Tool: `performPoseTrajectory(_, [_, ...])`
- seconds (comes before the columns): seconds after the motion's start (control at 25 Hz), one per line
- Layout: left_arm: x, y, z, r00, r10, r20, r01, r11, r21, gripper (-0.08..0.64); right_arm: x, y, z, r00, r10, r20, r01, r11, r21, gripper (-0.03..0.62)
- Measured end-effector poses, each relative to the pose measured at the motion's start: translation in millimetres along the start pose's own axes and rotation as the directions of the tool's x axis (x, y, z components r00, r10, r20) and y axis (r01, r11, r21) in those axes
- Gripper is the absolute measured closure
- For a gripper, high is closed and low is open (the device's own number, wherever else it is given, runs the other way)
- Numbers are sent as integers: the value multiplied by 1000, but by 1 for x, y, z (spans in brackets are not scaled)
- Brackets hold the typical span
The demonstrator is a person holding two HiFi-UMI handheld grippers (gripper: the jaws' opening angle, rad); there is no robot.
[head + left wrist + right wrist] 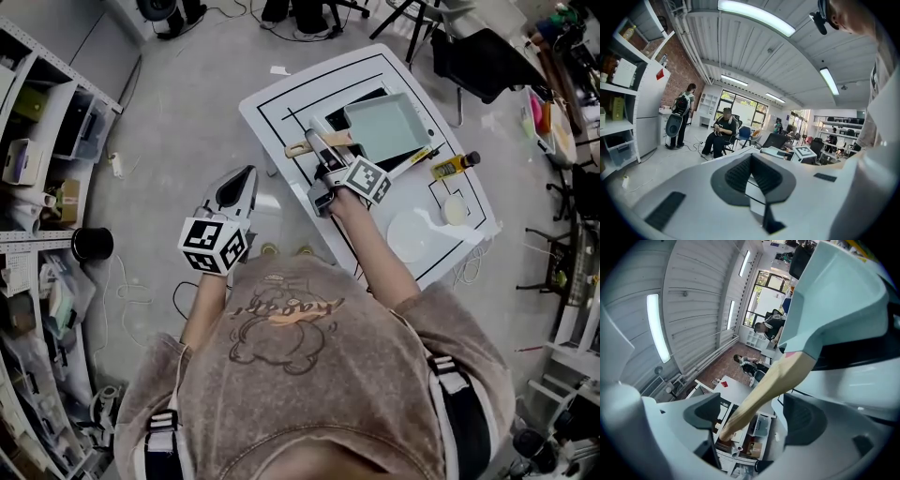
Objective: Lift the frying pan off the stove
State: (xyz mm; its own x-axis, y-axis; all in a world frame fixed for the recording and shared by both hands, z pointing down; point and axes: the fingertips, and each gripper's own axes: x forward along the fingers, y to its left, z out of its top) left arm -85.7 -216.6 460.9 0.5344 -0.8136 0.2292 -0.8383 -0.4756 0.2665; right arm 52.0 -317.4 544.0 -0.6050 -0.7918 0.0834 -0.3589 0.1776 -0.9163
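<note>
Pale green rectangular frying pan [384, 122] sits flat on the dark stove top [367, 95], at roughly 1 o'clock on the white table with black lines [272, 103]. Not lifted yet. Its light wooden handle [298, 147] sticks out at the pan's 8 o'clock.

Right hand-held gripper [317, 139] is at that handle. The right gripper view shows the handle [764, 390] running slantwise between the two jaws, which stand apart with the pads not pressing on it.

Left hand-held gripper [246, 178] hangs off the table edge at the pan's 8 o'clock, jaws together, nothing in them.

A yellow bottle with a dark cap [450, 166] lies at the pan's 4 o'clock, and a white round plate [412, 234] at its 5 o'clock.

Risks, as I judge them:
- Lifting before the jaws clamp would let the handle slip out.
- The handle crosses the jaws at a slant, so the grip could land crooked and the pan could twist or droop at its far end.
- A swinging pan could knock the bottle.
</note>
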Motion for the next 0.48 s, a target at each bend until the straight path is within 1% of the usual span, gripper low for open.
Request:
performPoseTrajectory(0.2, [-2, -1, -2, 1000, -3, -13, 3, 1000, -2, 555, 7, -7, 11, 999, -7, 35, 6, 1000, 30, 229])
performPoseTrajectory(0.4, [-3, -1, -6, 1000, -5, -26, 4, 1000, -4, 555, 12, -11, 18, 998, -17, 55, 15, 999, 33, 273])
performPoseTrajectory(0.48, [-4, -1, -7, 1000, -4, -29, 4, 1000, -6, 554, 13, -14, 19, 998, -22, 60, 20, 999, 42, 306])
